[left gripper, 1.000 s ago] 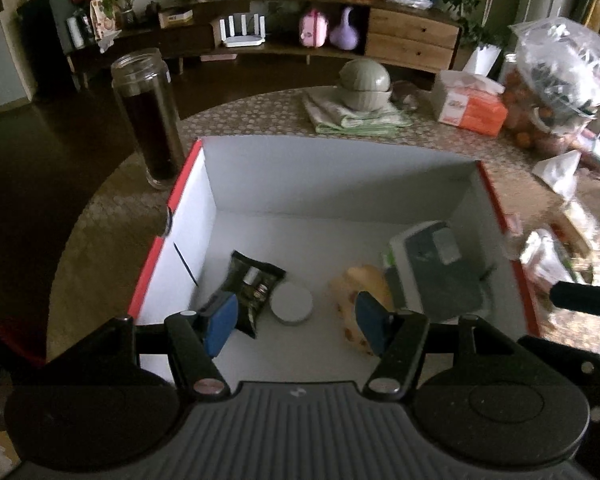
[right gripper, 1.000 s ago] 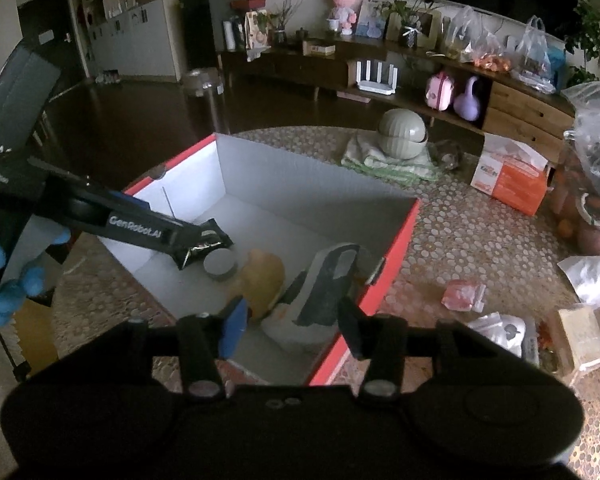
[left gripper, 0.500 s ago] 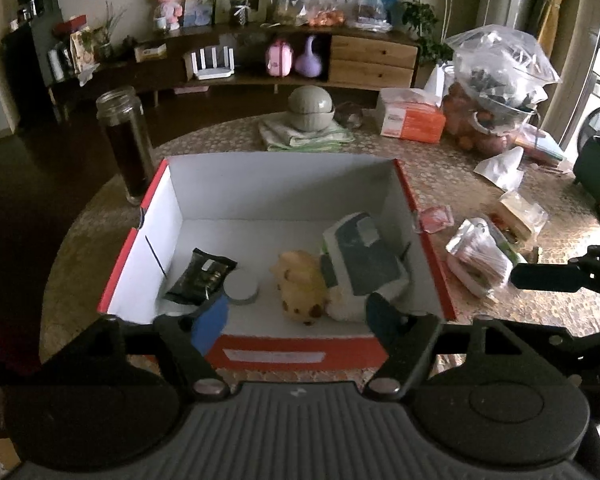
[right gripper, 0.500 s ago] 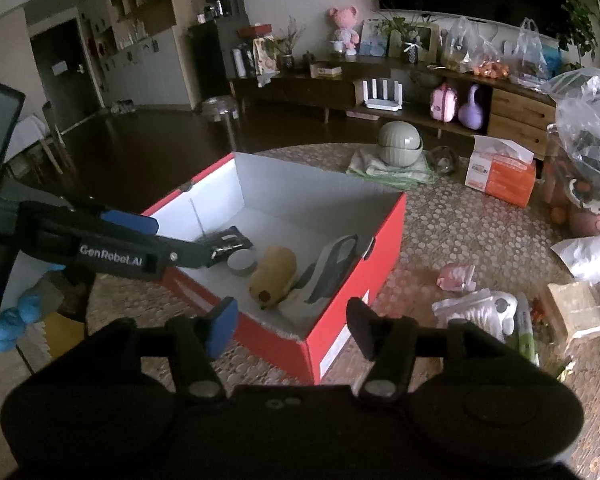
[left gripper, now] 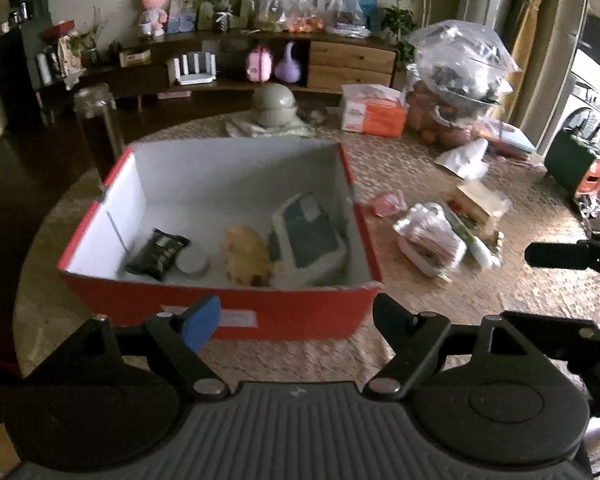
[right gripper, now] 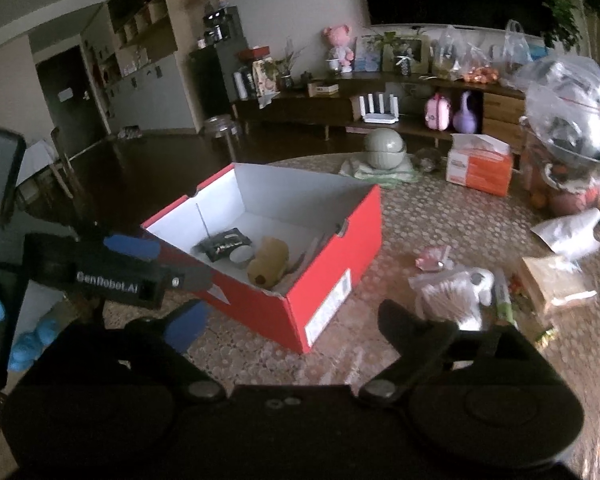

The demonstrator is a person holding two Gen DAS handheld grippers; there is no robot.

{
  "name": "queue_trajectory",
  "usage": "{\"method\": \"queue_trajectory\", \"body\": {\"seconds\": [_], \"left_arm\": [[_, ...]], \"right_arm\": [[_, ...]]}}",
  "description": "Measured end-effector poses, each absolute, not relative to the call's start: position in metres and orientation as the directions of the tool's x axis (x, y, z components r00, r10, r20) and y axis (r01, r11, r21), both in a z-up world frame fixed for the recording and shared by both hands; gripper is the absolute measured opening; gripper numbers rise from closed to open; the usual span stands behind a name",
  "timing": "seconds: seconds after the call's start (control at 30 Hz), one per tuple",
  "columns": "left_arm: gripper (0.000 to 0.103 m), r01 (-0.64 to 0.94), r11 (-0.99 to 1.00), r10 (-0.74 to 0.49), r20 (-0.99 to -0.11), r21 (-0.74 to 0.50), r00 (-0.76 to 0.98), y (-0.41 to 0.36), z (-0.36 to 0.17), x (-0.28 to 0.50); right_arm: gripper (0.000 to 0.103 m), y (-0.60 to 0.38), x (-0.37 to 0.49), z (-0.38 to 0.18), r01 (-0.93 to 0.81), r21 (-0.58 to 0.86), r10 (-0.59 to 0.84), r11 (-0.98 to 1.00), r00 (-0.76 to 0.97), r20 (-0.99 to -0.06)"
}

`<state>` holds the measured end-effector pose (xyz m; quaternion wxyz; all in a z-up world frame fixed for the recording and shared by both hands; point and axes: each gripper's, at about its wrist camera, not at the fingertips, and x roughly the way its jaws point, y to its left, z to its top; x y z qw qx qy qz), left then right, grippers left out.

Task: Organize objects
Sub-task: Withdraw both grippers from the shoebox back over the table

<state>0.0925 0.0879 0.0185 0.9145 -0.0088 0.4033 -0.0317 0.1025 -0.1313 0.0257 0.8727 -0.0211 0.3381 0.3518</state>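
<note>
In the box [left gripper: 236, 316], near its front wall: packet [left gripper: 158, 254] left, disc [left gripper: 193, 261], toy [left gripper: 247, 258], pouch [left gripper: 308, 236] right. Wrappers [left gripper: 432, 236] on table [left gripper: 500, 292], right of box.

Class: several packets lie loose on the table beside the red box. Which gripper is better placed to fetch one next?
Probably the right gripper: open, empty, nearest the clear packet. The left gripper faces the red box.

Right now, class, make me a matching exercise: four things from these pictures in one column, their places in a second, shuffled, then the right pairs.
Things:
1. black packet
2. orange tissue box
3. dark glass jar
4. pink wrapper

Places:
A. on the table just right of the red box
B. inside the box, at its left
C. on the table, left of the box
D. far side of the table, beyond the box

Pairs: 1-B, 2-D, 3-C, 4-A
</note>
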Motion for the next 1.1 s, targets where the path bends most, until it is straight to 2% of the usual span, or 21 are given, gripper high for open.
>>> {"method": "queue_trajectory", "body": {"seconds": [0.1,0.2,0.33,0.47,0.8,1.1], "left_arm": [[0.087,0.072,0.995,-0.094,-0.738,-0.061,0.669,0.076,0.013,0.089],[0.102,0.102,0.993,-0.106,-0.734,-0.050,0.671,0.060,0.007,0.086],[0.102,0.142,0.989,-0.125,-0.719,-0.037,0.684,0.038,-0.002,0.084],[0.102,0.159,0.984,-0.166,-0.732,-0.080,0.661,0.019,-0.013,0.091],[0.102,0.213,0.975,-0.185,-0.749,-0.061,0.636,-0.035,-0.030,0.120],[0.102,0.171,0.984,-0.146,-0.780,-0.050,0.609,-0.069,-0.047,0.162]], "right_arm": [[0.099,-0.146,0.097,0.023,-0.617,0.180,0.582,0.766,0.547,-0.602],[0.099,-0.163,0.093,0.018,-0.602,0.164,0.563,0.781,0.568,-0.600],[0.099,-0.189,0.094,0.013,-0.571,0.152,0.534,0.807,0.594,-0.602],[0.099,-0.217,0.100,0.008,-0.530,0.119,0.482,0.840,0.626,-0.613],[0.099,-0.276,0.127,-0.017,-0.412,0.096,0.370,0.906,0.662,-0.652],[0.099,-0.299,0.156,-0.038,-0.374,0.063,0.316,0.925,0.668,-0.673]]}}
